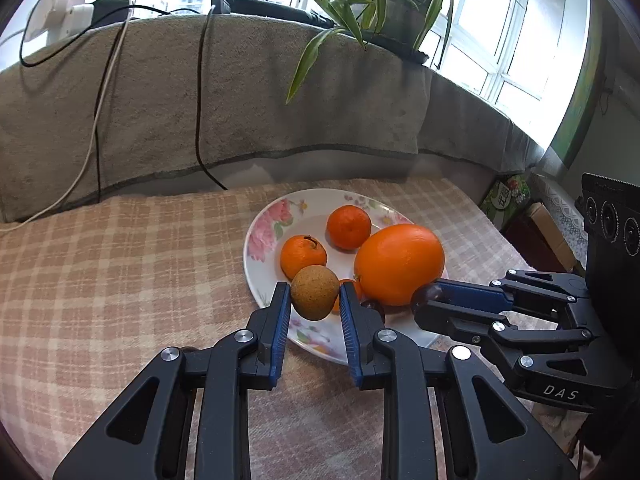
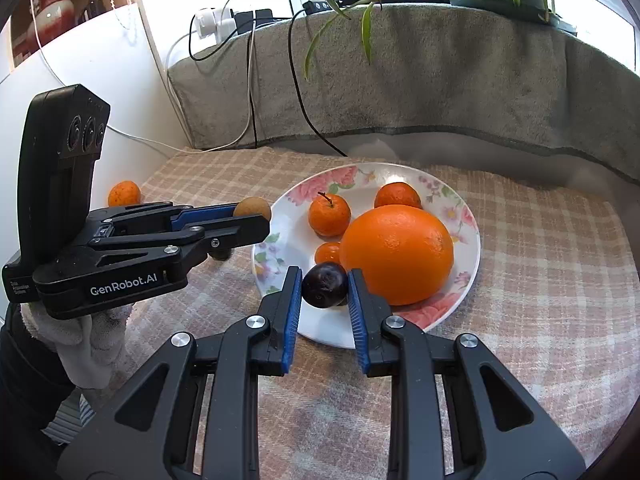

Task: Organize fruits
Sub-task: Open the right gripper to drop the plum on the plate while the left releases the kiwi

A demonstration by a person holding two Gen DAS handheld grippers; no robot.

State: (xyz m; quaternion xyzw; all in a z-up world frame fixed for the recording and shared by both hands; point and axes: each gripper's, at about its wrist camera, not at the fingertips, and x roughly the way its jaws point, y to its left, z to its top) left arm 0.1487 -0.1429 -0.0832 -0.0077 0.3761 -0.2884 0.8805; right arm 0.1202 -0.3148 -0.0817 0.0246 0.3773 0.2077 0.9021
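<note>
Looking down over a bed or couch-like surface spread with a beige and pink checked cloth [image 1: 120, 280], we see a grey towel [image 1: 240, 100] draped over the ledge behind it, with black and white cables [image 1: 198, 100] trailing down its face from chargers on top. A spider plant [image 1: 360, 0] hangs its leaves over the ledge, and bright windows [image 1: 500, 20] fill the back of the room. On the cloth sits a white floral plate [image 2: 472, 240] carrying a large orange [image 2: 396, 254], two small mandarins [image 2: 329, 215] behind it and a smaller orange fruit [image 2: 327, 253] tucked at its near left side. Our left gripper [image 1: 315, 300] pinches a small round brown fruit [image 1: 314, 293] between its blue pads, held over the plate's near left rim. Our right gripper [image 2: 325, 286] is clamped on a dark plum [image 2: 324, 285] right at the plate's near edge, just beside the large orange; whether the plum touches the plate we cannot tell. From the left wrist view, another dark fruit [image 1: 374, 309] peeks out on the plate behind the finger. One more mandarin [image 2: 124, 193] lies off the plate on the cloth, far left, near the white wall. A hand in a white glove [image 2: 88, 344] grips the left tool's handle.
</note>
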